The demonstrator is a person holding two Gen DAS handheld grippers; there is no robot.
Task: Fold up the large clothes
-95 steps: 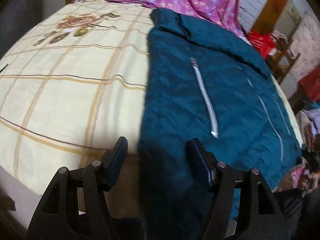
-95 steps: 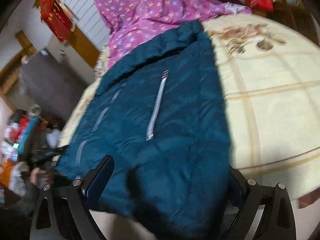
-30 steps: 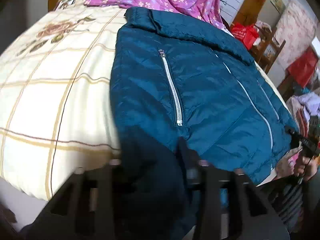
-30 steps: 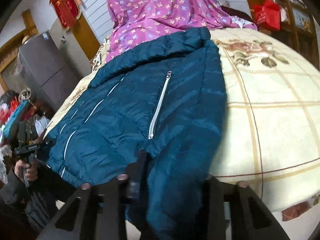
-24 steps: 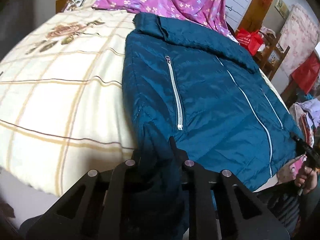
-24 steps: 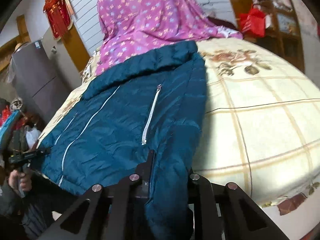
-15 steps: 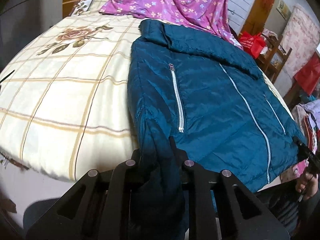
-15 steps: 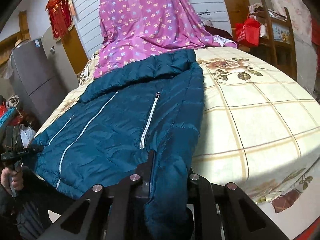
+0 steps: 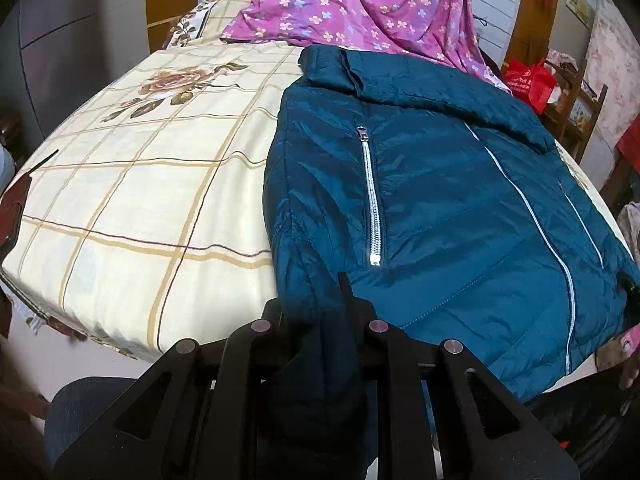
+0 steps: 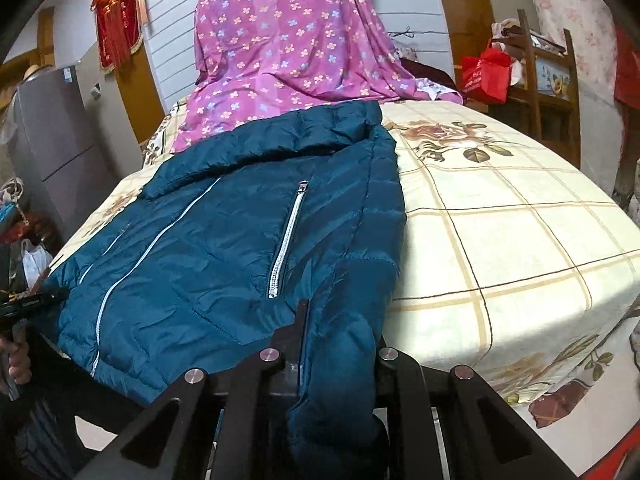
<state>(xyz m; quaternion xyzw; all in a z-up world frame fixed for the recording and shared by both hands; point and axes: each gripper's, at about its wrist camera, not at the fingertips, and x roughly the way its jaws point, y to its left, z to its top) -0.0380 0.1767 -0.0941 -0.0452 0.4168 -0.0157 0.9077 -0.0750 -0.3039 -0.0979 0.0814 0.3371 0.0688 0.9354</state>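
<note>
Both grippers, left gripper and right gripper, seemingly pinch the jacket.

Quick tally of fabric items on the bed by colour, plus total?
Teal: 1, the jacket, gripped by the left tool and the right tool
Purple: 1, the flowered sheet
Cream: 1, the checked bedspread
Total: 3

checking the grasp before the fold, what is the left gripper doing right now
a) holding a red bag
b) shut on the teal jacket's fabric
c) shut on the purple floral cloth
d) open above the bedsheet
b: in the left wrist view the left gripper has its fingers closed together with a bunch of the teal jacket pinched between them at the near edge of the bed.
</note>
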